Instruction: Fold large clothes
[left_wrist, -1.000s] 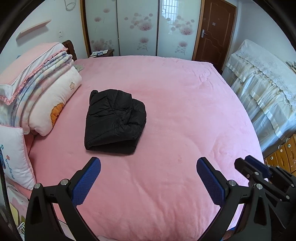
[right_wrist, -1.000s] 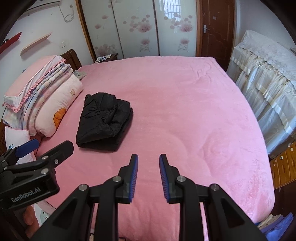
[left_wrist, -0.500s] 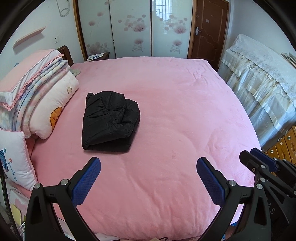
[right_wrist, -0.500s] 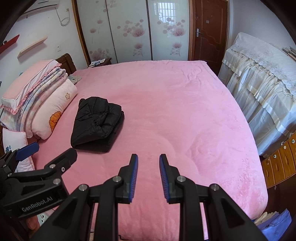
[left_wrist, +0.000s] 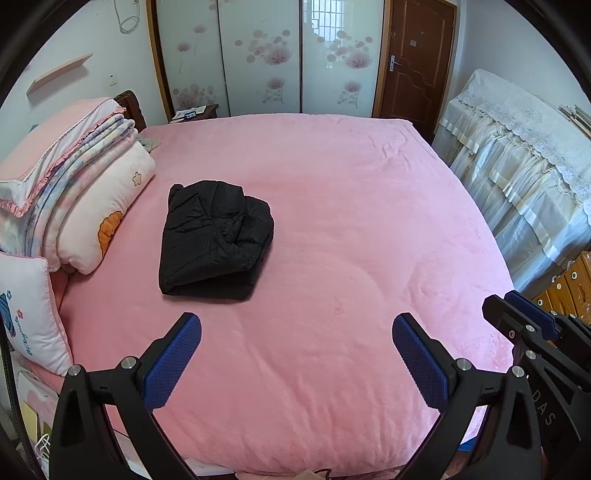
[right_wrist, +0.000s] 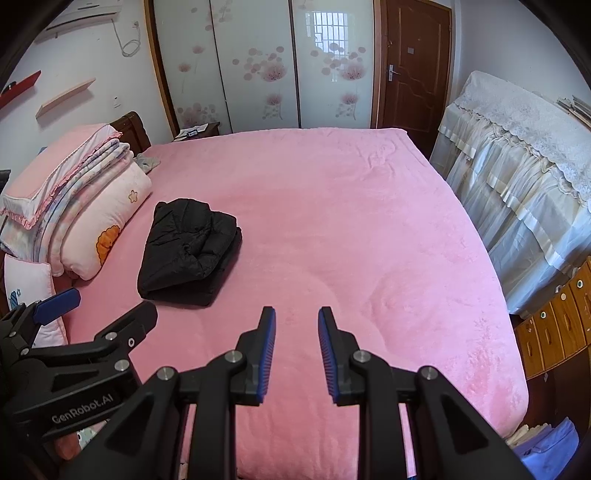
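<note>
A black puffer jacket (left_wrist: 216, 240) lies folded into a compact bundle on the left half of the pink bed (left_wrist: 351, 221); it also shows in the right wrist view (right_wrist: 190, 249). My left gripper (left_wrist: 297, 349) is wide open and empty above the bed's near edge, well short of the jacket. My right gripper (right_wrist: 296, 345) is open with a narrow gap, empty, above the near part of the bed (right_wrist: 351, 229), to the right of the jacket. The left gripper's body shows at the lower left of the right wrist view (right_wrist: 74, 354).
Stacked folded quilts and pillows (left_wrist: 74, 184) lie along the bed's left side. A lace-covered piece of furniture (left_wrist: 524, 166) stands to the right, wooden drawers (right_wrist: 557, 325) below it. Sliding wardrobe doors (left_wrist: 266, 55) and a brown door (left_wrist: 417, 59) are at the back.
Both grippers have drawn back from the bed, so the jacket looks smaller and farther away. Neither gripper's opening has changed.
</note>
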